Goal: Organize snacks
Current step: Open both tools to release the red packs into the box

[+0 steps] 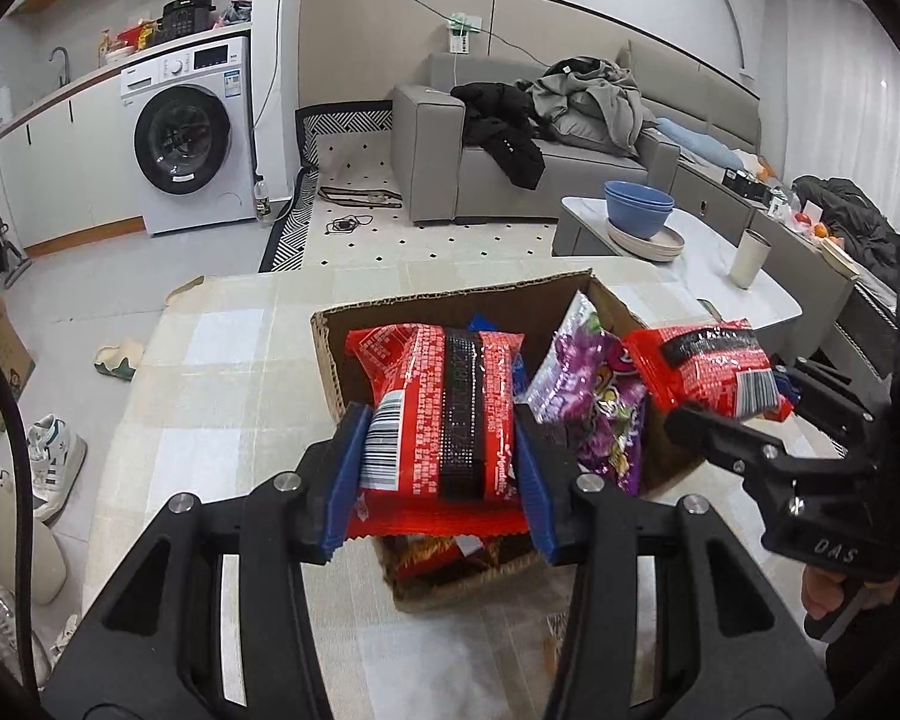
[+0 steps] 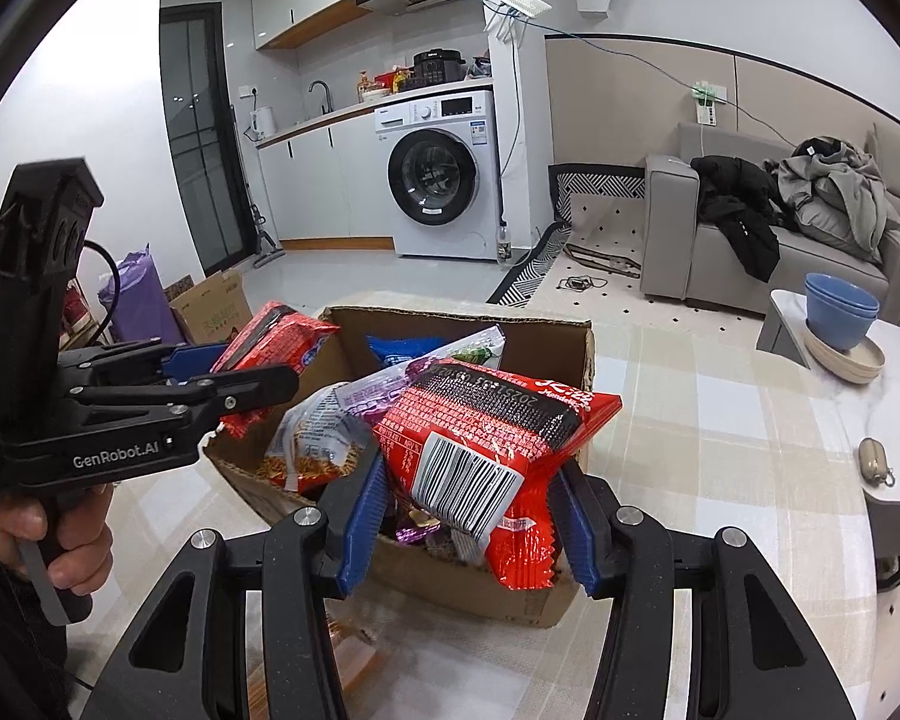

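Note:
A cardboard box (image 1: 330, 372) full of snack packets stands on the checked tablecloth; it also shows in the right wrist view (image 2: 582, 348). My left gripper (image 1: 438, 456) is shut on a red noodle packet (image 1: 444, 408) and holds it over the box's near left side. My right gripper (image 2: 468, 498) is shut on a second red noodle packet (image 2: 480, 438) over the box. Each gripper shows in the other's view: the right gripper (image 1: 768, 396) with its packet (image 1: 708, 366), the left gripper (image 2: 222, 372) with its packet (image 2: 276, 336). A purple packet (image 1: 594, 384) stands upright in the box.
A low white table holds stacked blue bowls (image 1: 639, 207) on plates and a cup (image 1: 750, 258). A small beige pouch (image 2: 876, 459) lies on its edge. A grey sofa with clothes (image 1: 570, 120) and a washing machine (image 1: 192, 138) stand behind. Shoes (image 1: 54, 450) lie on the floor at left.

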Tool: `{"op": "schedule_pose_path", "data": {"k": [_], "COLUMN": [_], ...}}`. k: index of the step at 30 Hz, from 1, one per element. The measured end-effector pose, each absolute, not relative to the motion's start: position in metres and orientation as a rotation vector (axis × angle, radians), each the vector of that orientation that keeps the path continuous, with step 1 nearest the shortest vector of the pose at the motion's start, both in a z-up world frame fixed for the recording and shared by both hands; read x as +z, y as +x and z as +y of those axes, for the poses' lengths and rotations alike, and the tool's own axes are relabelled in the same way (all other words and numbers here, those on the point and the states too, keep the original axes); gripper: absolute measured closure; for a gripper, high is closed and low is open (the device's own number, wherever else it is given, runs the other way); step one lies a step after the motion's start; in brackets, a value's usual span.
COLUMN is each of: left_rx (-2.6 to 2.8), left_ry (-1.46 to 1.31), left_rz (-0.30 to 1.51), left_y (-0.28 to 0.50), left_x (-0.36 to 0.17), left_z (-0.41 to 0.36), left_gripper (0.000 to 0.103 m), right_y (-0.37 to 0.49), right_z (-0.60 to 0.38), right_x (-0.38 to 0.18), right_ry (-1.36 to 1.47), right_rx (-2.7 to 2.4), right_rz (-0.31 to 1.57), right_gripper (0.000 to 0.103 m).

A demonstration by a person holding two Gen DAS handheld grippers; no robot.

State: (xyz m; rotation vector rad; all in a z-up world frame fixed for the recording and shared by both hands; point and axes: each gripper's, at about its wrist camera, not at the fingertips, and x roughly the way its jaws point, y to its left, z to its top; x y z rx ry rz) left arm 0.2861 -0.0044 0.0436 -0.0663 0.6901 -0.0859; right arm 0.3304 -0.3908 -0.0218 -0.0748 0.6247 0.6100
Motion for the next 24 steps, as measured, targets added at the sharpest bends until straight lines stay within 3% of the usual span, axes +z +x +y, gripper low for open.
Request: {"op": "schedule_pose_path", "data": {"k": [12, 14, 20, 22, 24], "left_rx": [-0.068, -0.073, -0.137, -0.148, -0.135], "left_ry": [0.012, 0.012, -0.041, -0.048, -0.048], "left_rz": [0.745, 0.748, 0.756, 0.734, 0.719], "left_y": [0.335, 0.334, 0.325, 0.315, 0.303], "left_x": [0.011, 0.011, 0.017, 0.021, 0.024], "left_z": [-0.021, -0.02, -0.021, -0.023, -0.022], "left_gripper": [0.059, 0.057, 0.034, 0.021, 0.014], "right_y": [0.352, 0.353, 0.342, 0.335, 0.33], "right_z": [-0.355, -0.355, -0.372, -0.384, -0.391], "right_x": [-0.042, -0.043, -0.034, -0.03, -0.029], "right_ry": [-0.168, -0.171, -0.162, -0.138, -0.126], "right_rx": [0.637, 0.646, 0.625, 0.598, 0.577], "right_rz": [0.675, 0.674, 0.621, 0.604, 0.602], "right_gripper": [0.051, 0.046, 0.018, 0.015, 0.011]}}
